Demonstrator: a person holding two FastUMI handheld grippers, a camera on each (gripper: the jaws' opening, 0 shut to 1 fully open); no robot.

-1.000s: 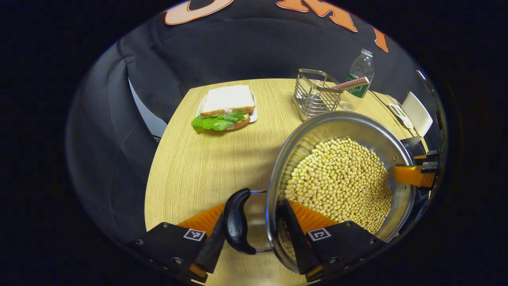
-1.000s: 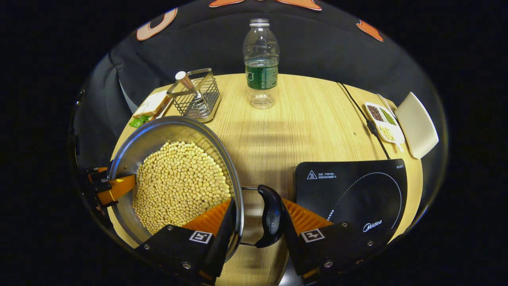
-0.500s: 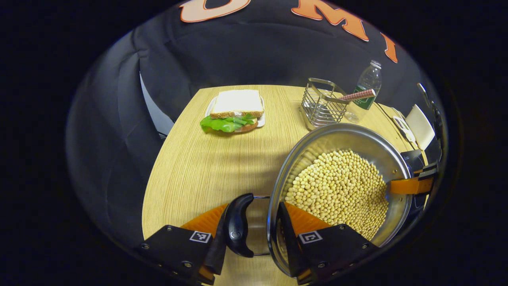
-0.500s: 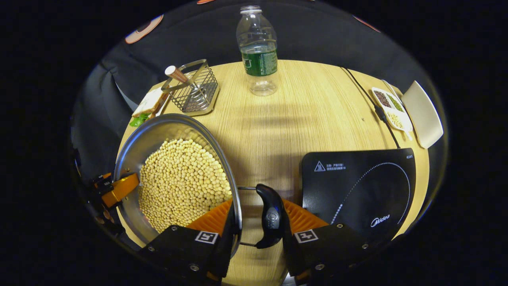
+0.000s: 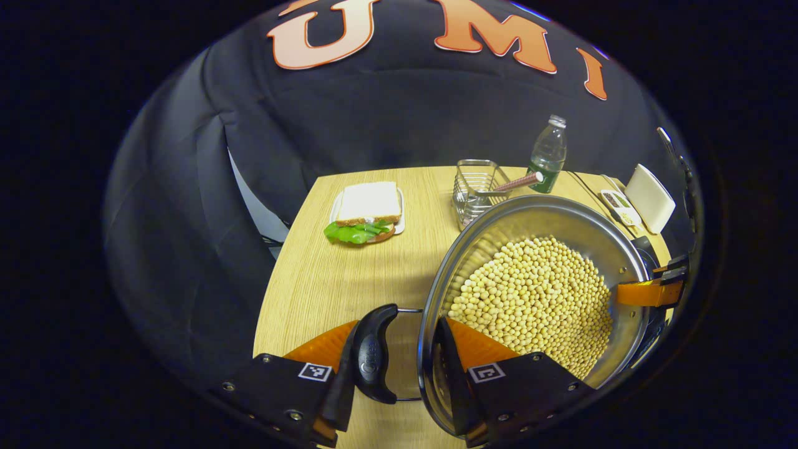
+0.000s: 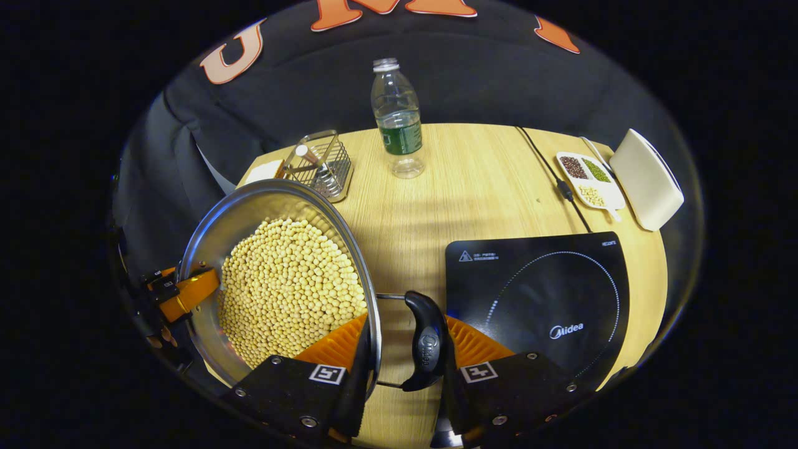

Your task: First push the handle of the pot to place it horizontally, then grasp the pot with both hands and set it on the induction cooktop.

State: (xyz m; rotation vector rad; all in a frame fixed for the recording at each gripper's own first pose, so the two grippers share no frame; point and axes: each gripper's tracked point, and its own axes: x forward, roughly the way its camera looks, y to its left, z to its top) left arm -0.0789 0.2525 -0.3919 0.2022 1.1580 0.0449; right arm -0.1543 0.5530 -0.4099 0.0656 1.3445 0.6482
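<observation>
Both grippers, left gripper (image 5: 393,368) and right gripper (image 6: 402,358), squeeze the pot (image 6: 249,218) by its handles, with the cooktop (image 6: 536,293) just beside the right gripper's side of the pot.

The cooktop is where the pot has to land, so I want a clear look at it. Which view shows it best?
The right gripper view: the cooktop lies nearly whole on the table, beside the pot. In the left gripper view just a dark sliver of it peeks past the pot's far rim.

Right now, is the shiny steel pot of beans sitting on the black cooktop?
No, the shiny steel pot is left of the black cooktop.
</observation>
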